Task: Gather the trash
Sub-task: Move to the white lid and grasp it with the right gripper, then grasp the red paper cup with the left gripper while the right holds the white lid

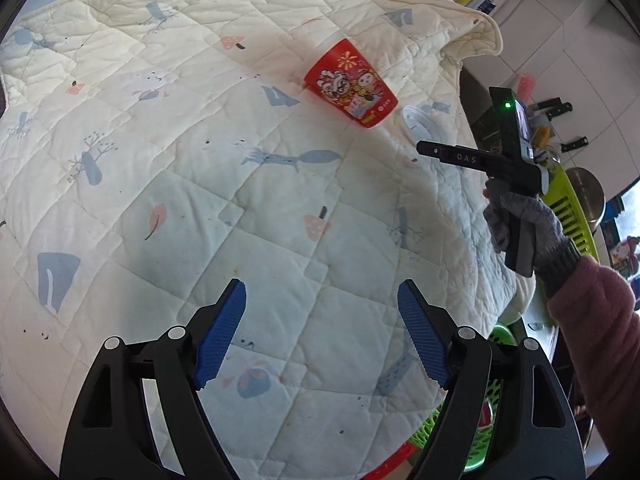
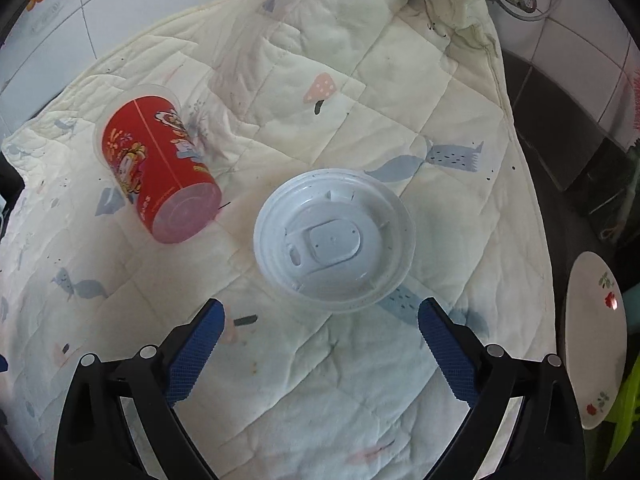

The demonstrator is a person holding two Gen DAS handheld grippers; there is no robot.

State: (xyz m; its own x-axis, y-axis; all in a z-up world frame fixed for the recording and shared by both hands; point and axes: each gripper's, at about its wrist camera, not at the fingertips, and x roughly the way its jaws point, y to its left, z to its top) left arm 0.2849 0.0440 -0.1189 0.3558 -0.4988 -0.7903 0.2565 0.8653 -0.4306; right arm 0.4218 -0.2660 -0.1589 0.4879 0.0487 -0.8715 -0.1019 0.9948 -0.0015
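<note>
Cream quilted cloth with printed animals (image 2: 360,360) covers the desk. Red printed plastic cup (image 2: 158,172) lies on its side toward the left edge. White round plastic lid (image 2: 334,240) lies flat just beside it. Left gripper (image 1: 322,334) and right gripper (image 2: 320,354): fingers spread, holding nothing.

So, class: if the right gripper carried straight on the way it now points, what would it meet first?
Most likely the white plastic lid, which lies flat on the quilt just ahead of the open jaws of the right gripper. The red cup lies off to the side. Depth is hard to judge.
</note>
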